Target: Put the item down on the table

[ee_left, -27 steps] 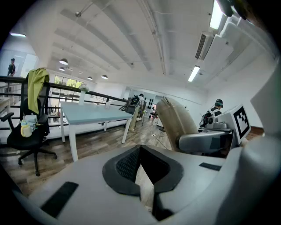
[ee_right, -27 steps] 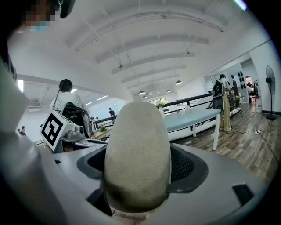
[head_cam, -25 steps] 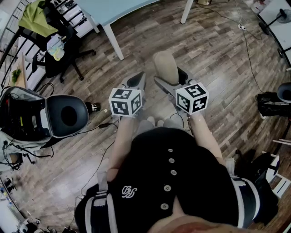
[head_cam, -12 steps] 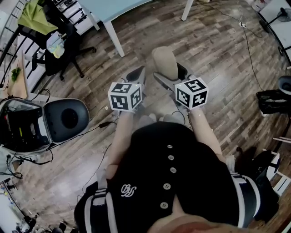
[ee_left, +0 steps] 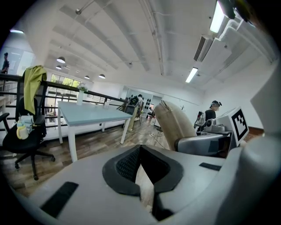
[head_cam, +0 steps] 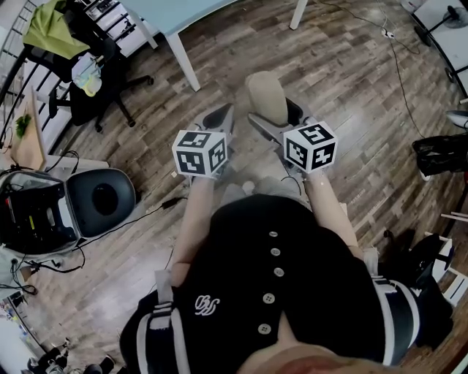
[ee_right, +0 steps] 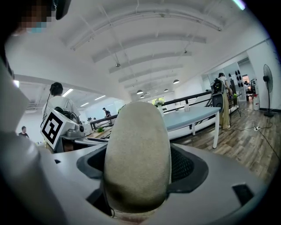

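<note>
In the head view my right gripper [head_cam: 274, 120] is shut on a beige, oblong padded item [head_cam: 265, 97] that sticks out past its tips, over the wooden floor. The right gripper view shows the same item [ee_right: 137, 158] upright and filling the space between the dark pads [ee_right: 186, 167]. My left gripper [head_cam: 221, 120] is beside it on the left, shut, with nothing in it; its dark pads [ee_left: 125, 165] meet at the tips. A light blue table [head_cam: 175, 11] with white legs stands ahead, also seen from the left gripper as the table [ee_left: 88, 112].
A black office chair [head_cam: 84, 69] draped with green cloth stands at the far left. An open black case [head_cam: 33, 215] with a round grey lid [head_cam: 102, 201] lies on the floor at left. Cables run across the floor, and a dark bag [head_cam: 439, 157] sits at right.
Both grippers keep nearly the same place and hold. The floor things at left have drifted slightly down and left in the view.
</note>
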